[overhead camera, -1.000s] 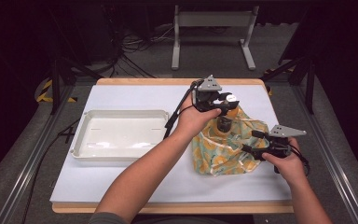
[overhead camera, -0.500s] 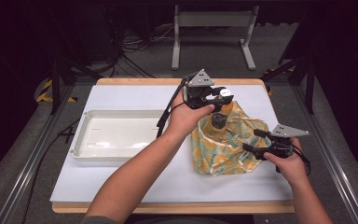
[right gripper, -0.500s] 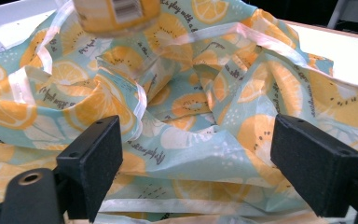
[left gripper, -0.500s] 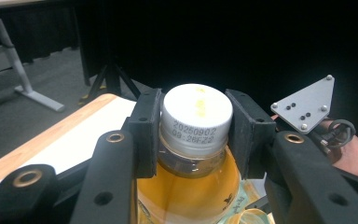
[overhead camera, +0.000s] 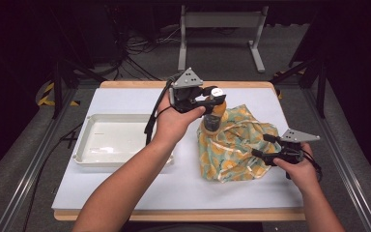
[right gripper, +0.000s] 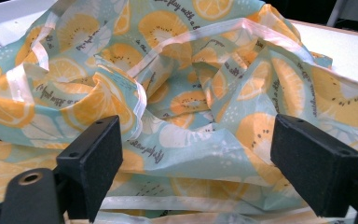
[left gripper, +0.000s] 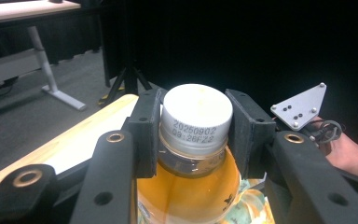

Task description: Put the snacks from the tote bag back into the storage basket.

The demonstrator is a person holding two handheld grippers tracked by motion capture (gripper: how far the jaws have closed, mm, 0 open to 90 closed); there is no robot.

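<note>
Against the picture from half a second back, the left gripper [overhead camera: 214,98] sits a little higher above the table [overhead camera: 140,99] and the bottle [overhead camera: 213,116] it carries shows more of its length above the fruit-print bag [overhead camera: 234,145]; the right gripper [overhead camera: 263,146] and the white tray [overhead camera: 111,140] lie where they did. In the left gripper view the two black jaws press on either side of the bottle's white cap [left gripper: 196,112], clamping it, and the orange-filled clear body hangs below them, its lower end down among the folds of the bag in the high view; whether it touches the cloth cannot be told. The cap's rim carries dark printed figures in 2 lines, reading 20250902 and, below, 09:26FZ2. In the right gripper view the jaws stand wide apart with the bag's crumpled fabric between and beyond them, gripping nothing; the cloth is pale teal with orange slices and cursive script, of which only "play with a" can be made out near the top. The tray rests on the table's left part, well apart from the bag.
</note>
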